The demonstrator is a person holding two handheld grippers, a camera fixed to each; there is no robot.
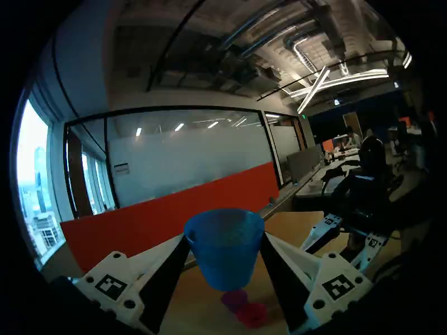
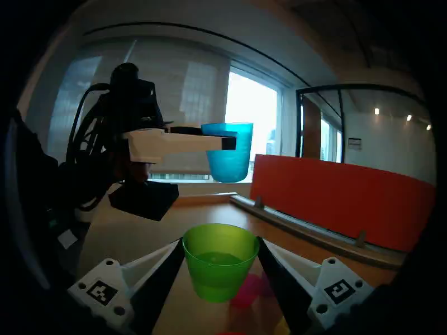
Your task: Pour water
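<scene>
Above and beyond the green cup (image 2: 220, 262), which my right gripper (image 2: 220, 241) is pinching upright, my left gripper (image 1: 224, 240) is clamping the blue cup (image 2: 228, 156), likewise upright, rims well apart.

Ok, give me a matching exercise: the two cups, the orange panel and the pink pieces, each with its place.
1 blue plastic cup
2 green plastic cup
3 orange flat divider panel
4 pink plastic pieces

A lying on the wooden desk
B held in the right gripper
C upright behind the desk
D held in the left gripper

Pairs: 1-D, 2-B, 3-C, 4-A
</scene>
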